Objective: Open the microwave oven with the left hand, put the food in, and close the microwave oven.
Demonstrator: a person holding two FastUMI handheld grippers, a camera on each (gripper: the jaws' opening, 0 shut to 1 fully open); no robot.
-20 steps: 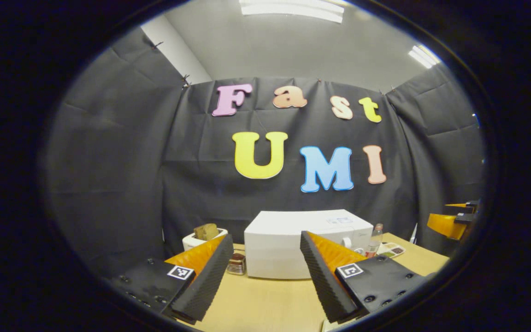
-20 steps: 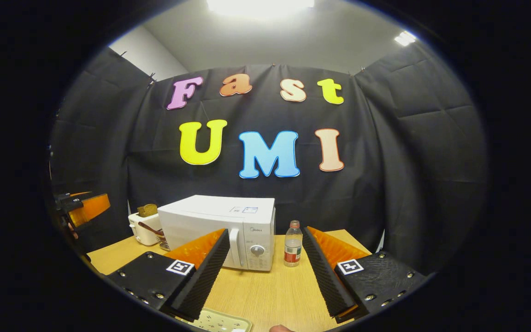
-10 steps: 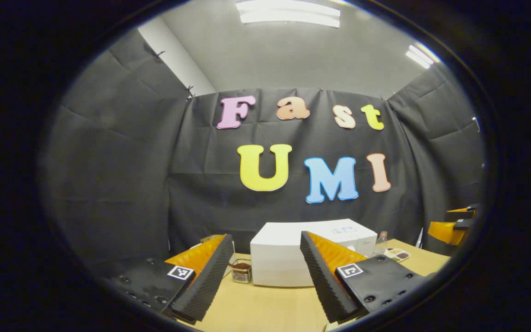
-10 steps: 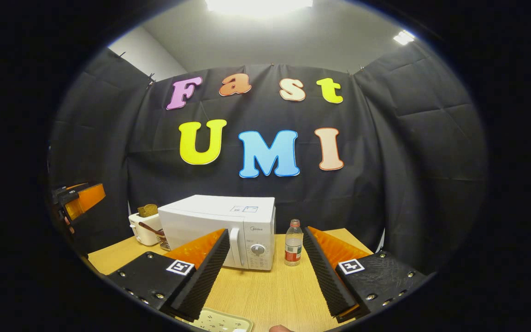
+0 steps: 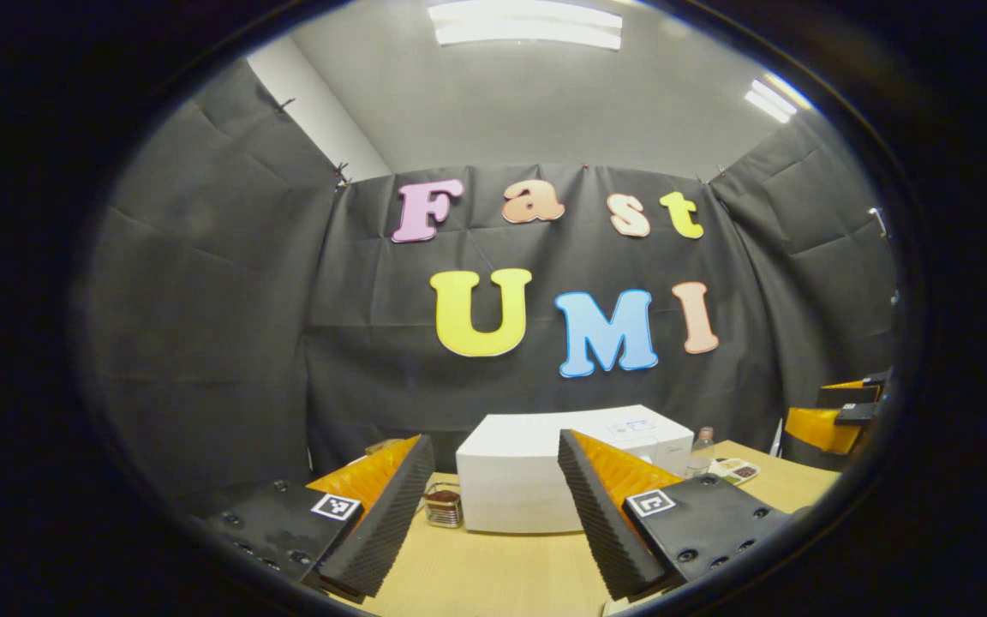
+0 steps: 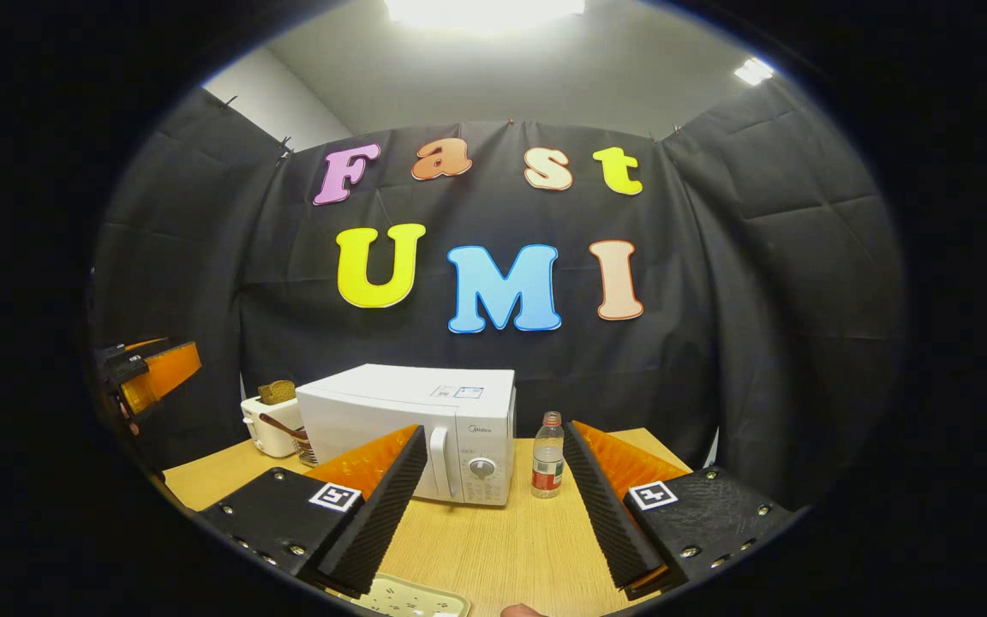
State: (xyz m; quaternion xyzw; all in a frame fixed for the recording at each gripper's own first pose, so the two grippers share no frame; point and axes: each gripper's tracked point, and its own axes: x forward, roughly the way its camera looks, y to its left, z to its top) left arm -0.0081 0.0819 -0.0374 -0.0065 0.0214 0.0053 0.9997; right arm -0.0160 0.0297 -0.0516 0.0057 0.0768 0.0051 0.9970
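Ahead, we see a white microwave oven (image 6: 412, 441) standing on a wooden table (image 6: 493, 548), its door closed and the handle and dial at its right end. Our left gripper (image 5: 493, 506) is held above the table with its fingers spread wide and nothing between them; the microwave's side lies beyond the gap. Our right gripper (image 6: 493, 506) is spread the same way, also empty. A small plastic bottle (image 6: 547, 456) stands upright just right of the microwave. A pale patterned tray (image 6: 412, 597) (what it carries we cannot tell) lies at the near table edge. A white toaster (image 6: 271, 424) sits left of the microwave.
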